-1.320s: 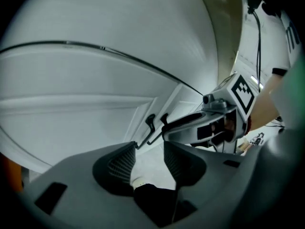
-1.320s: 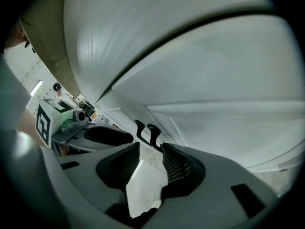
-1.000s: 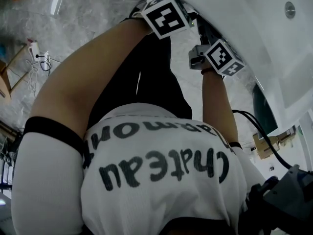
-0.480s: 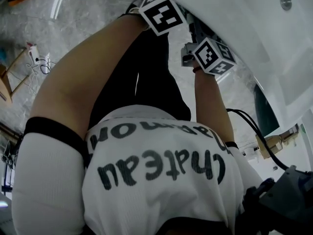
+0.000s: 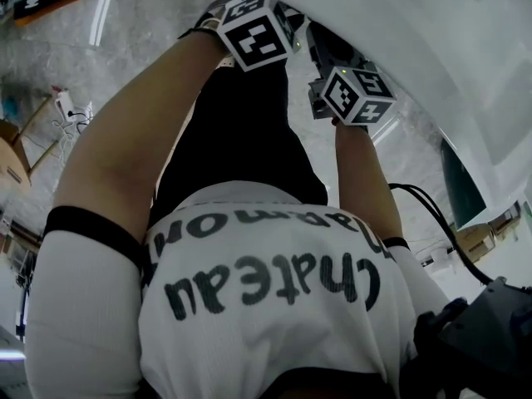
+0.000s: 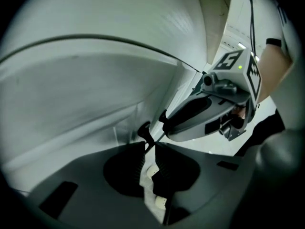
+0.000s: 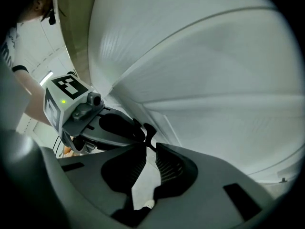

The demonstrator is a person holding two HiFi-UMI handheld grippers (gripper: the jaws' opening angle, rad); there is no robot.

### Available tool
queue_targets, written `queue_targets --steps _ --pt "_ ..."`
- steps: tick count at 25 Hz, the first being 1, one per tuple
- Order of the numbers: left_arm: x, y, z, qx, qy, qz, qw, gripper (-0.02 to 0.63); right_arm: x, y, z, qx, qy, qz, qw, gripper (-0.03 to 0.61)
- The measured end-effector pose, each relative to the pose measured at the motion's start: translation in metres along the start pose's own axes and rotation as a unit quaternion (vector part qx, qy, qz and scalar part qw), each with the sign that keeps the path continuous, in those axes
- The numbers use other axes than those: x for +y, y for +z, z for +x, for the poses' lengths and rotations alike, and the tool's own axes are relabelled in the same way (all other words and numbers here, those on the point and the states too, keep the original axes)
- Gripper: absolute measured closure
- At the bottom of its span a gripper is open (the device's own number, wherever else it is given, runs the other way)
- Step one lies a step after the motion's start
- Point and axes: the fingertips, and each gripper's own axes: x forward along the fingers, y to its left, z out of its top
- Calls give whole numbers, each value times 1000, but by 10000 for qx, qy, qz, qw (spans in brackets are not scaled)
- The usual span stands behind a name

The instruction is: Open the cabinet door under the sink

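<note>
In the left gripper view, my left gripper (image 6: 148,146) has its jaws closing, the tips pinching a small black handle (image 6: 144,129) on the white cabinet door (image 6: 71,104). Just right of it, my right gripper (image 6: 163,118) reaches the same spot. The right gripper view shows my right gripper (image 7: 150,147) with jaws closing on a small black handle (image 7: 149,131) against the white door (image 7: 214,118), and my left gripper (image 7: 138,128) close beside it. In the head view only the two marker cubes (image 5: 253,32) (image 5: 356,94) show under the white sink (image 5: 416,48); the jaws are hidden.
The person's white-shirted torso (image 5: 266,289) and arms fill most of the head view. On the grey marble floor (image 5: 125,48) at left lie a power strip with cables (image 5: 66,102). A black cable (image 5: 432,214) and a cardboard box (image 5: 470,239) are at right.
Both marker cubes have shifted a little up and left under the sink rim, rolled slightly, and drawn closer together.
</note>
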Motion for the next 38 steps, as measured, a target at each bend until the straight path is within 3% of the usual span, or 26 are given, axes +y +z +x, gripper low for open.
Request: queue_targets --steps 7,18,23,38 --pt "-21 -20 0 296 -43 593 9978 561 10 -19 -10 435 82 -733 9963 532" --pt "-33 -36 -4 354 -169 1123 9929 561 18 -39 -23 538 -75 -1016 9933 534" --pt "-43 -49 -11 522 -315 1423 9880 561 23 -51 -29 801 -25 -1483 9857 534" --pt "-65 -92 -28 795 -350 2131 9732 561 32 -77 -46 1163 -9 -2172 9692 534"
